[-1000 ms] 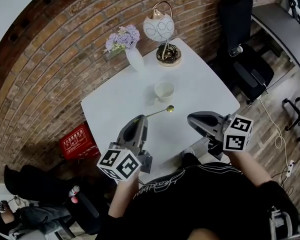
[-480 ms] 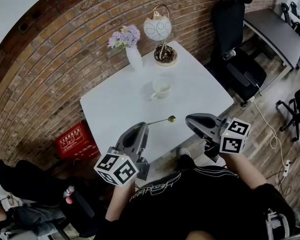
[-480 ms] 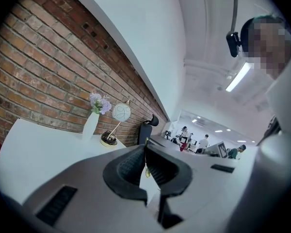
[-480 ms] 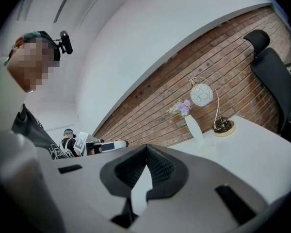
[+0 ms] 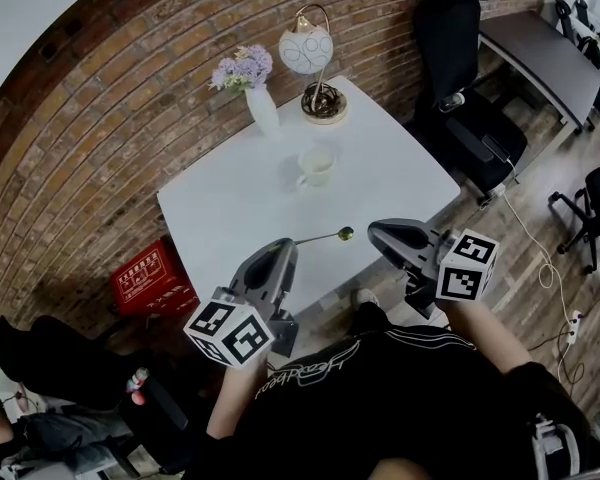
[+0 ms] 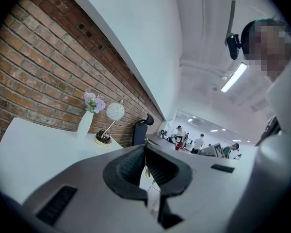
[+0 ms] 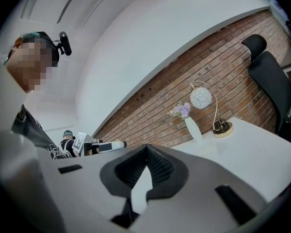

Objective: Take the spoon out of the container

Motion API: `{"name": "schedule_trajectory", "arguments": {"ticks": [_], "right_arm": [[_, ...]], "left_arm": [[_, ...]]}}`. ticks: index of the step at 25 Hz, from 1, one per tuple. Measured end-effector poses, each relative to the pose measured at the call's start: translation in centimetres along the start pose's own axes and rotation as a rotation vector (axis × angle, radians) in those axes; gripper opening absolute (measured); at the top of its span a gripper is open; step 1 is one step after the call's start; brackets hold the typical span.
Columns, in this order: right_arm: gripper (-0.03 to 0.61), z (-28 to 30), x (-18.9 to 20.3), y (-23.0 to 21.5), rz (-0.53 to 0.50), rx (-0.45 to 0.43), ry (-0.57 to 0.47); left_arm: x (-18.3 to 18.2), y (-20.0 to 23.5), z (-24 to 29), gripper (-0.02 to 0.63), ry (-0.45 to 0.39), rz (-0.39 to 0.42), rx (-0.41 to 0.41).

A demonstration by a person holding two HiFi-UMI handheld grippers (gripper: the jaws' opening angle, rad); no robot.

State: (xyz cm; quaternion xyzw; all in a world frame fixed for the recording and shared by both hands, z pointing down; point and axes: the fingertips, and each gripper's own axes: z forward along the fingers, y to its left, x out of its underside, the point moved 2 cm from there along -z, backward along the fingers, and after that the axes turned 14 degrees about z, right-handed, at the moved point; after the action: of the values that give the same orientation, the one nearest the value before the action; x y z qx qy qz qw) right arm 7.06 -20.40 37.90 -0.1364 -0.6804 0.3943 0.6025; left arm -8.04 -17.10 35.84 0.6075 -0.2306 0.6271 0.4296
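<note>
A white cup point(image 5: 315, 163) stands in the middle of the white table point(image 5: 230, 198). A gold spoon point(image 5: 328, 236) is out of the cup and held level over the table's near edge. My left gripper point(image 5: 288, 245) is shut on the end of its handle, with the bowl pointing right. In the left gripper view the thin handle point(image 6: 146, 159) shows pinched between the pads of the left gripper point(image 6: 145, 148). My right gripper point(image 5: 377, 232) hovers just right of the spoon's bowl. It is shut with nothing in it, as the right gripper view shows point(image 7: 146, 147).
A white vase of purple flowers point(image 5: 261, 108) and a globe lamp point(image 5: 310, 53) stand at the table's far side by the brick wall. A red crate point(image 5: 150, 278) sits on the floor at the left. Black office chairs point(image 5: 470, 108) stand to the right.
Both grippers and the spoon have drawn back toward the table's near edge, so the spoon is now farther from the cup. The jaws have not changed.
</note>
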Motion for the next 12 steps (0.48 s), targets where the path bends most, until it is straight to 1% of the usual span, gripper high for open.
{"name": "schedule_trajectory", "arguments": {"ticks": [12], "right_arm": [[-0.003,-0.28,0.23,0.10,0.007,-0.002,0.006]], "left_arm": [[0.08,-0.56,-0.01,0.008,-0.002,-0.020,0.004]]}}
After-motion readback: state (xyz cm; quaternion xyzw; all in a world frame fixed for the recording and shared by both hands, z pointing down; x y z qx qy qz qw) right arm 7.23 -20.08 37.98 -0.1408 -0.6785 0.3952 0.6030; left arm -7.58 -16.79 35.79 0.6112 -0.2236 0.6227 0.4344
